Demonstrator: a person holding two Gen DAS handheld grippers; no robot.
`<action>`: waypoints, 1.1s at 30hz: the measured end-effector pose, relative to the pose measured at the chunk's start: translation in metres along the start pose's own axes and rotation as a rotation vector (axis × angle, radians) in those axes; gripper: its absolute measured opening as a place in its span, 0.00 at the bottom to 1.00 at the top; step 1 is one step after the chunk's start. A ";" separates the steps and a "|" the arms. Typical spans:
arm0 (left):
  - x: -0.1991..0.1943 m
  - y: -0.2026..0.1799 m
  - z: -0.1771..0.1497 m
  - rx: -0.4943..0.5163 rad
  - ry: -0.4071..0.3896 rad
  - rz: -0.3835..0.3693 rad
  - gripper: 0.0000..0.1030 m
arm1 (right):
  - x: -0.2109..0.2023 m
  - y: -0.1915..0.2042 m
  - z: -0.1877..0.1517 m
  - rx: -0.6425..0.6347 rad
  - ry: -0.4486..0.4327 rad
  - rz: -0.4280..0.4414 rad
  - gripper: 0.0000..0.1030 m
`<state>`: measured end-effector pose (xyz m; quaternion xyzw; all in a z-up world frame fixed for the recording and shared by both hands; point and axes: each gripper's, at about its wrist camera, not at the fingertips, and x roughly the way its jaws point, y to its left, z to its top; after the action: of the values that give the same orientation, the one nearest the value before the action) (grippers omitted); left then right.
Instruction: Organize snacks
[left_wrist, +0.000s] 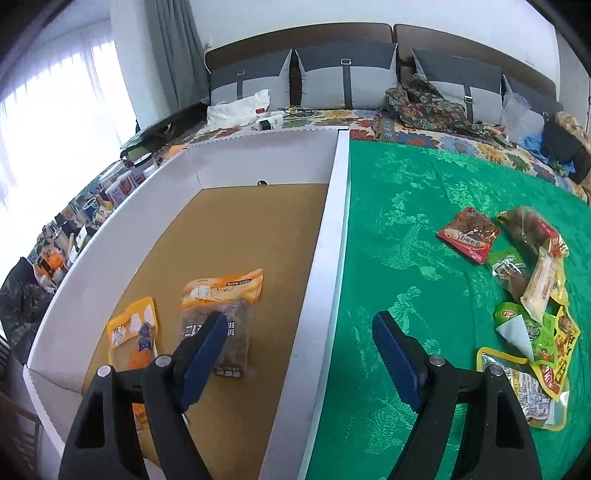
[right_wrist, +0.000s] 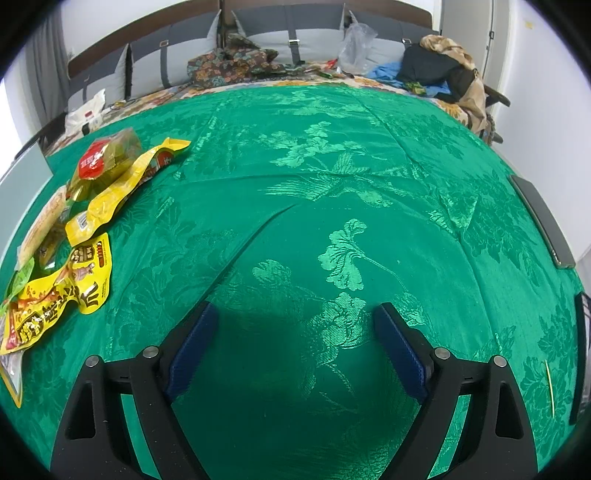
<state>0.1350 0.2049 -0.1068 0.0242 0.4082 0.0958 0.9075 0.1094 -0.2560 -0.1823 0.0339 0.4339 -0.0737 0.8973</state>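
Note:
My left gripper (left_wrist: 299, 325) is open and empty, straddling the right wall of a white cardboard box (left_wrist: 325, 236). Two orange snack packets lie on the box's brown floor: a clear-windowed one (left_wrist: 221, 314) under the left finger and a smaller one (left_wrist: 133, 332) left of it. A pile of snack packets (left_wrist: 532, 295) lies on the green cloth to the right, led by a red packet (left_wrist: 469, 234). My right gripper (right_wrist: 295, 314) is open and empty above bare green cloth. The same pile shows at its far left, with a yellow packet (right_wrist: 62, 295) nearest.
A green brocade tablecloth (right_wrist: 332, 184) covers the table. A sofa with grey cushions (left_wrist: 347, 77) and a floral throw stands behind. Bottles and jars (left_wrist: 110, 192) crowd the left of the box. A dark phone (right_wrist: 543, 221) lies at the table's right edge.

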 end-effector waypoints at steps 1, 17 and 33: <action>0.000 0.000 0.001 -0.008 -0.004 0.005 0.78 | 0.000 0.000 0.000 0.000 0.000 0.000 0.88; -0.003 -0.029 -0.004 0.140 -0.031 0.045 0.78 | 0.000 0.000 0.000 0.001 0.000 -0.001 0.88; -0.003 -0.030 -0.004 0.153 -0.020 0.020 0.78 | 0.021 0.002 0.026 0.042 0.001 -0.023 0.89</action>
<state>0.1347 0.1743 -0.1107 0.0982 0.4050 0.0731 0.9061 0.1425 -0.2599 -0.1827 0.0479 0.4329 -0.0931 0.8954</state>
